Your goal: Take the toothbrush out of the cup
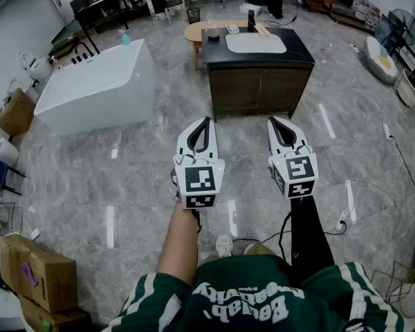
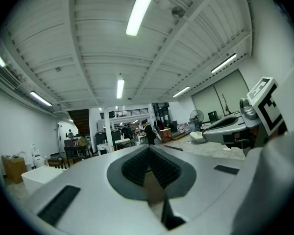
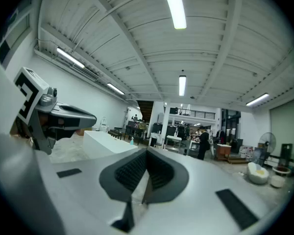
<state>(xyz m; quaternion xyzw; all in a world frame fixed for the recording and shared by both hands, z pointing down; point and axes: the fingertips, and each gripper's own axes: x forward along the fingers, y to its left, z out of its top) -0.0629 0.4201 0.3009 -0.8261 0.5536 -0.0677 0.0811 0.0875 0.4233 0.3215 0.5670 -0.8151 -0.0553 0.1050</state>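
**Current step:** approach. Retrieval has not begun.

**Gripper state**
- Left gripper: jaws fully together, nothing between the pads.
- Right gripper: jaws together at the tips, nothing held.
- Both are held side by side and roughly level, pointing forward.

**Location of the task items**
- A dark cabinet with a white basin on top stands straight ahead of both grippers, well apart from them.
- A small dark round item sits on the counter, ahead of the left gripper and left of the basin. It may be the cup, but this is too small to confirm.
- The toothbrush cannot be made out in any view.

**Next move (judgement)**
1. Close the distance to the cabinet.
2. Open one gripper.
3. Bring its jaws over the brush handle from above.

The second gripper may be needed to steady the cup.

**View differences**
- Only the head view shows the counter and the items on it.
- The gripper views look level across the hall and over the ceiling. Their own bodies mask the near floor.
- The gripper views confirm that the ribbed pads meet.
- The right gripper view also shows the white bathtub, ahead and to that gripper's left.
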